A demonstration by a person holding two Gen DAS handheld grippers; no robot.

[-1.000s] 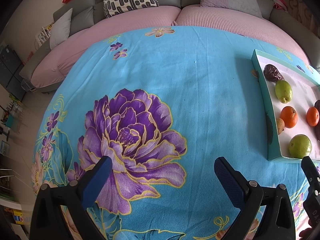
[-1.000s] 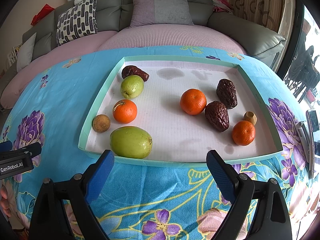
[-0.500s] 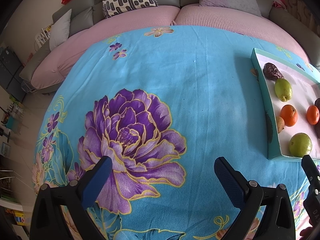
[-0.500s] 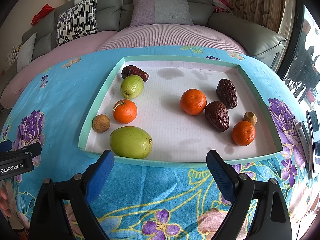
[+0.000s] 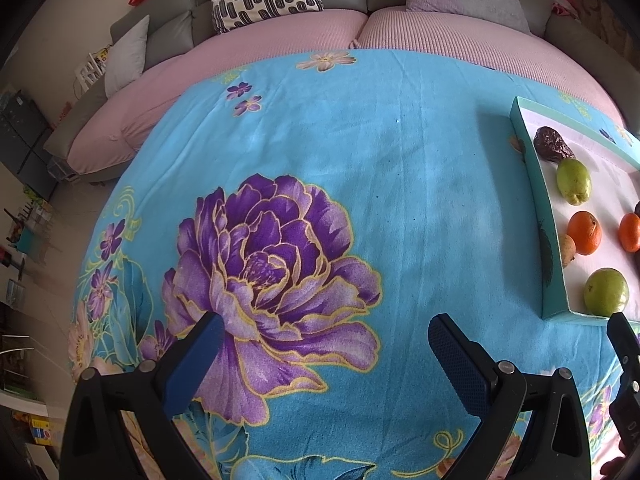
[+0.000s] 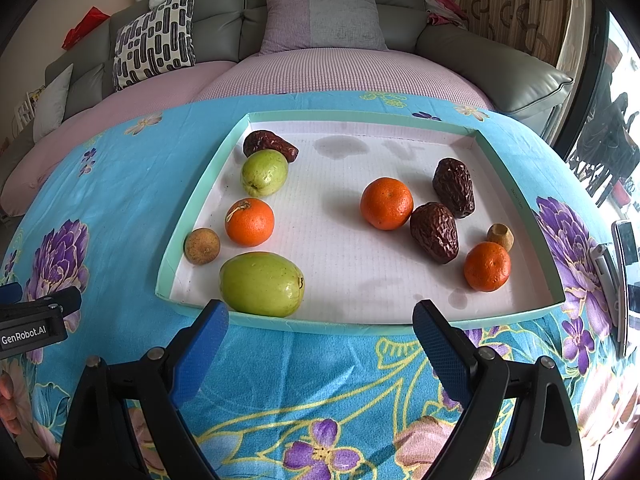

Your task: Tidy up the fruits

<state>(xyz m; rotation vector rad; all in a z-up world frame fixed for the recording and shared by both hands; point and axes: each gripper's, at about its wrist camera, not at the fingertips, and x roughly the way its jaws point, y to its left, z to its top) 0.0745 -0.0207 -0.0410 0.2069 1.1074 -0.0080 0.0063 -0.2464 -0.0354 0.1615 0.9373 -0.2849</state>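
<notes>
Our right tongs (image 6: 320, 348) hang spread wide and empty just short of the tray's (image 6: 360, 326) near rim. The big green fruit (image 6: 262, 284) lies straight ahead and slightly left, against that rim, its long axis crosswise to us. Our left tongs (image 5: 326, 354), also spread and empty, face bare cloth (image 5: 360, 160), so we judge the right nearer.

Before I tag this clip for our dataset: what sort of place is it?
Most likely a home living room: a grey sofa with cushions, a floral cloth spread over the surface, and a shallow tray of fruit.
</notes>
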